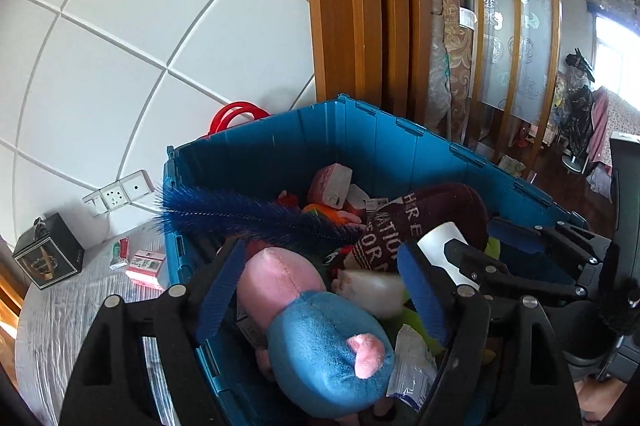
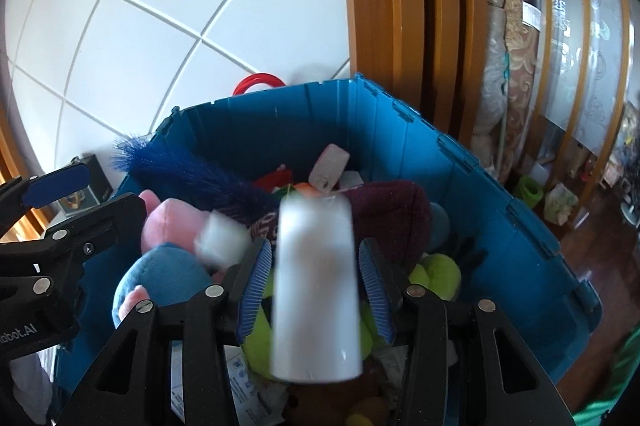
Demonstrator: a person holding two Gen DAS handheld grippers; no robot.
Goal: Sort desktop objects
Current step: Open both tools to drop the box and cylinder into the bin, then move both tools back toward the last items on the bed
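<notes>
A blue plastic bin (image 1: pixel 400 153) (image 2: pixel 320 121) is piled with toys and packets. My left gripper (image 1: pixel 320 290) is open above it, over a pink and blue plush toy (image 1: pixel 320 338) lying in the bin. A small white object (image 1: pixel 372 290) (image 2: pixel 220 238) shows blurred in the air between its pads, touching neither. My right gripper (image 2: pixel 316 290) is open over the bin's middle. A white cylinder (image 2: pixel 316 290) (image 1: pixel 440 246) stands blurred between its blue pads, with a thin gap at the left pad. The two grippers hang side by side.
The bin also holds a blue bristly brush (image 1: pixel 240 214), a maroon knitted piece (image 1: pixel 400 226) and a green plush (image 2: pixel 436 270). A black box (image 1: pixel 48 252) and small cartons (image 1: pixel 146 262) lie on the grey cloth left of the bin. A wooden door frame (image 1: pixel 344 5) stands behind.
</notes>
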